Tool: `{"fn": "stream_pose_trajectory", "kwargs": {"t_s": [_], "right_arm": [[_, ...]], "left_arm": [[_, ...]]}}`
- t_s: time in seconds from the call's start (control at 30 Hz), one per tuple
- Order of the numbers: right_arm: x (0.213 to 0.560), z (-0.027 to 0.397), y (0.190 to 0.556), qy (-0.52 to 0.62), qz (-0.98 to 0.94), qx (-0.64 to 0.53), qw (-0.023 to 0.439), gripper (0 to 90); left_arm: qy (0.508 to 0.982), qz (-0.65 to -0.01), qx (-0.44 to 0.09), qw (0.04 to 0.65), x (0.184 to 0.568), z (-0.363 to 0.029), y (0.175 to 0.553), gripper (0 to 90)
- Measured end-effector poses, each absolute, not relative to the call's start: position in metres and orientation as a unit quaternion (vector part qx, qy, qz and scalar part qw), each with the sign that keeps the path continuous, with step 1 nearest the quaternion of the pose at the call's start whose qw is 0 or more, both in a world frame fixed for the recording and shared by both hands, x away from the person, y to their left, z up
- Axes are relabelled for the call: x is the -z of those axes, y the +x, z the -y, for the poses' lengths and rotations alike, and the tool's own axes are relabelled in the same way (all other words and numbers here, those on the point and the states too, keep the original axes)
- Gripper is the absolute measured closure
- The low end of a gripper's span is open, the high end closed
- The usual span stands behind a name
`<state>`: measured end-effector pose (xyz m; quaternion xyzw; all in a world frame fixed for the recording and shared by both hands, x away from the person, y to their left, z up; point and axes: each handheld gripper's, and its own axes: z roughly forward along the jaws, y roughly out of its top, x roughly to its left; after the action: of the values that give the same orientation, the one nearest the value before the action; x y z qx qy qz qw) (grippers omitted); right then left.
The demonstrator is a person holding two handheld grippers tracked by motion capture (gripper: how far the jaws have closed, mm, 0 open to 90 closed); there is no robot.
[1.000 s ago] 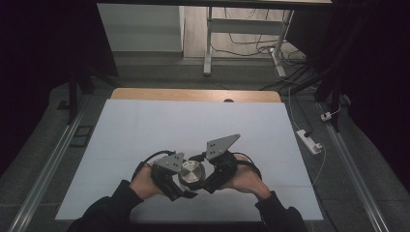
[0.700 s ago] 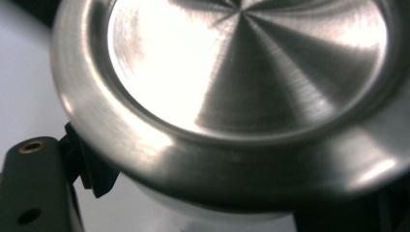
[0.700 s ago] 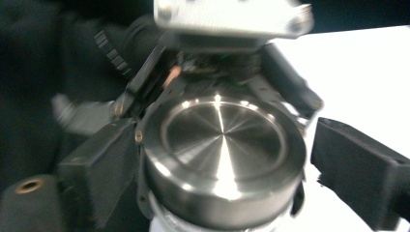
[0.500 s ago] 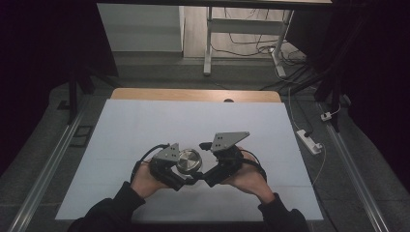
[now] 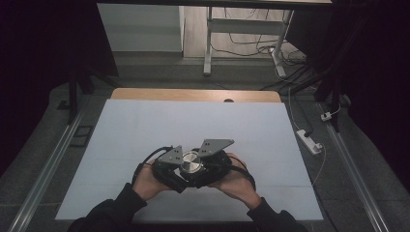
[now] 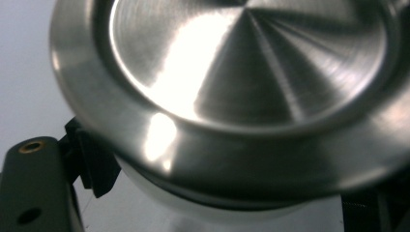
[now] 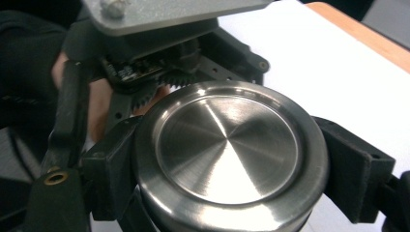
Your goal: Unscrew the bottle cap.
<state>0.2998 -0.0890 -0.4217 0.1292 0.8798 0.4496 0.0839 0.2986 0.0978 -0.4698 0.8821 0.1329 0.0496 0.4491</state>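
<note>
A round jar with a brushed steel lid (image 5: 191, 163) is held just above the white table top (image 5: 193, 121) near the front edge, between both hands. My left gripper (image 5: 180, 170) is shut on the jar's pale body (image 6: 193, 205) just under the lid (image 6: 251, 72); one black pad (image 6: 94, 164) shows beneath the rim. My right gripper (image 5: 200, 166) comes in from the right. Its jaws have just been closing and are now shut on the lid (image 7: 227, 145), with pads (image 7: 113, 166) pressing on opposite sides of the rim.
A wooden table edge (image 5: 193, 94) shows at the far side of the white top. A white power strip (image 5: 309, 141) and cables lie on the floor to the right. Metal rails (image 5: 48, 164) run along both sides of the table.
Half a second ago the right gripper stood off to the right of the lid. It has come back left and now grips the lid's rim. The left gripper and jar stayed put.
</note>
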Motion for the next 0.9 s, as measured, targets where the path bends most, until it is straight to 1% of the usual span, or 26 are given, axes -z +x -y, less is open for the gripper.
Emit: {"fn": "stream_pose_trajectory", "kwargs": {"t_s": [0.13, 0.17, 0.27, 0.37, 0.67, 0.9], "right_arm": [[0.421, 0.094, 0.303, 0.106, -0.878, -0.465, 0.046, 18.2], [0.421, 0.096, 0.304, 0.104, -0.875, -0.471, 0.038, 18.3], [0.417, 0.099, 0.304, 0.090, -0.870, -0.484, 0.020, 18.4], [0.414, 0.101, 0.303, 0.082, -0.867, -0.491, 0.020, 18.4], [0.407, 0.109, 0.306, 0.102, -0.857, -0.504, 0.036, 18.3], [0.406, 0.116, 0.307, 0.123, -0.855, -0.502, 0.053, 18.3]], "left_arm": [[0.881, -0.111, -0.031, 0.459, 0.469, -0.100, 0.299, 15.2], [0.879, -0.103, -0.019, 0.465, 0.469, -0.100, 0.299, 15.2], [0.878, -0.088, -0.006, 0.470, 0.469, -0.100, 0.299, 15.2], [0.881, -0.082, -0.007, 0.465, 0.470, -0.100, 0.298, 15.2], [0.881, -0.103, -0.017, 0.461, 0.471, -0.103, 0.302, 15.2], [0.874, -0.147, -0.035, 0.462, 0.473, -0.112, 0.309, 15.2]]}}
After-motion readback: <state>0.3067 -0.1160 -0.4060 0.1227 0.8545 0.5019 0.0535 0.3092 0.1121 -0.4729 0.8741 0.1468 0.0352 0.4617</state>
